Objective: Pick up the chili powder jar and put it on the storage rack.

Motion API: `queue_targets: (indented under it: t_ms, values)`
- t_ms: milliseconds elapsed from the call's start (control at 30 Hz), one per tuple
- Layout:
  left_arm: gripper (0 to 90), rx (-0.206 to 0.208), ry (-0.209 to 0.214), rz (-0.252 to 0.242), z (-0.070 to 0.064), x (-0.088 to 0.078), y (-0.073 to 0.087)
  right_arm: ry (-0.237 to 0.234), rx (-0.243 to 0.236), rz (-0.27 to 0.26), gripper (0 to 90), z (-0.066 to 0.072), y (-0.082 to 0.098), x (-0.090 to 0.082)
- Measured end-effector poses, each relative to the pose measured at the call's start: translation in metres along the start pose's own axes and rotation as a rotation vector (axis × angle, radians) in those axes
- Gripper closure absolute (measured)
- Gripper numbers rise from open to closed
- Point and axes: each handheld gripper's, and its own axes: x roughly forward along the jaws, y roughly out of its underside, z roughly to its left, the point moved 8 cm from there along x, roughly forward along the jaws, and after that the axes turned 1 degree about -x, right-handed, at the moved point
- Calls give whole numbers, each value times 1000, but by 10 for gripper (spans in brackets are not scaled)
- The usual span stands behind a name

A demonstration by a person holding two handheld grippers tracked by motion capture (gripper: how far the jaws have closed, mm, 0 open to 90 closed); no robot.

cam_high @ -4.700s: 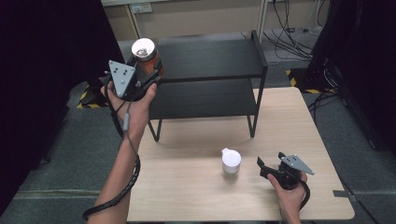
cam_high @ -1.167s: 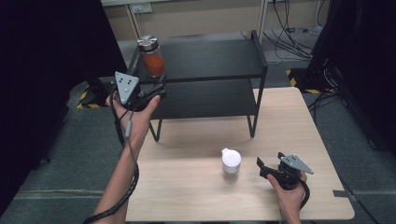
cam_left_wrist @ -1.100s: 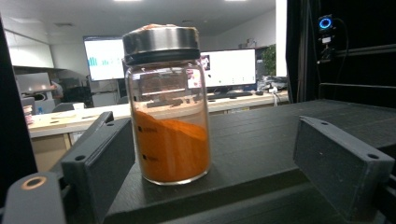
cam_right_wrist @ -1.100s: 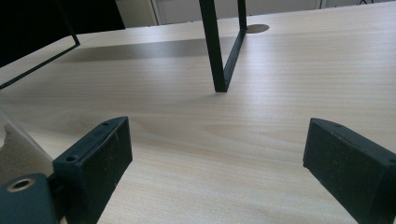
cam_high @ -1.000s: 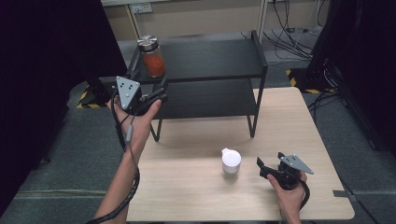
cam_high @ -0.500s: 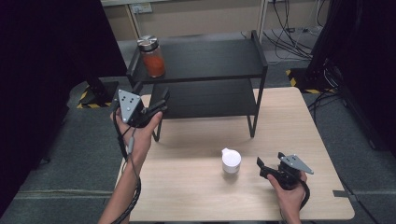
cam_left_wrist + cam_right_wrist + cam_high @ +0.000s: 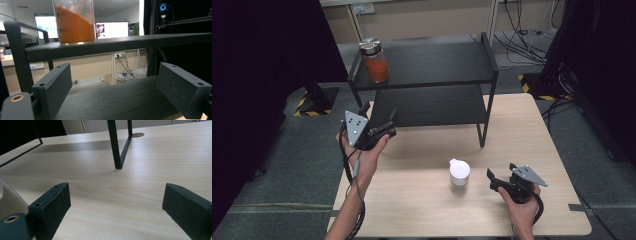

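Note:
A clear jar of orange powder (image 7: 375, 61) with a metal lid stands at the left end of the black rack's top shelf (image 7: 437, 64). My left gripper (image 7: 391, 122) hovers by the rack's front left corner, below the top shelf, jaws open and empty. In the left gripper view the jar (image 7: 75, 22) sits above the shelf edge, and the gripper (image 7: 115, 90) faces the lower shelf. A small white container (image 7: 459, 172) stands on the table. My right gripper (image 7: 490, 181) rests just to its right, open and empty. The right gripper view shows the gripper (image 7: 117, 205) over bare wood, with the container's (image 7: 10, 197) edge at the left.
The light wooden table (image 7: 422, 210) holds the two-tier rack across its back half. The rack's front right leg (image 7: 117, 147) stands ahead of my right gripper. Dark curtains hang at the left and right, and cables lie on the floor behind.
The left hand has sunk from the top shelf's height toward the table and drawn back from the jar, which stays on the shelf. The right hand has kept still.

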Motion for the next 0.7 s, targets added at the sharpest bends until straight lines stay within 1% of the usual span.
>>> queue_targets:
  t_ms: [133,333,367,500,600,700]
  values:
    - [114,-7,11,2,-3,-4,11,1,-2,0,82,0,0,0]
    - [114,8,11,6,-5,-9,23,0,4,1,82,0,0,0]
    - [114,8,11,6,-5,-9,23,0,3,1,82,0,0,0]
    - [114,4,16,6,-6,-14,32,0,2,1,82,0,0,0]
    - [118,3,11,-1,-7,-18,43,0,3,1,82,0,0,0]
    - [117,0,14,12,-8,-22,54,0,3,3,82,0,0,0]
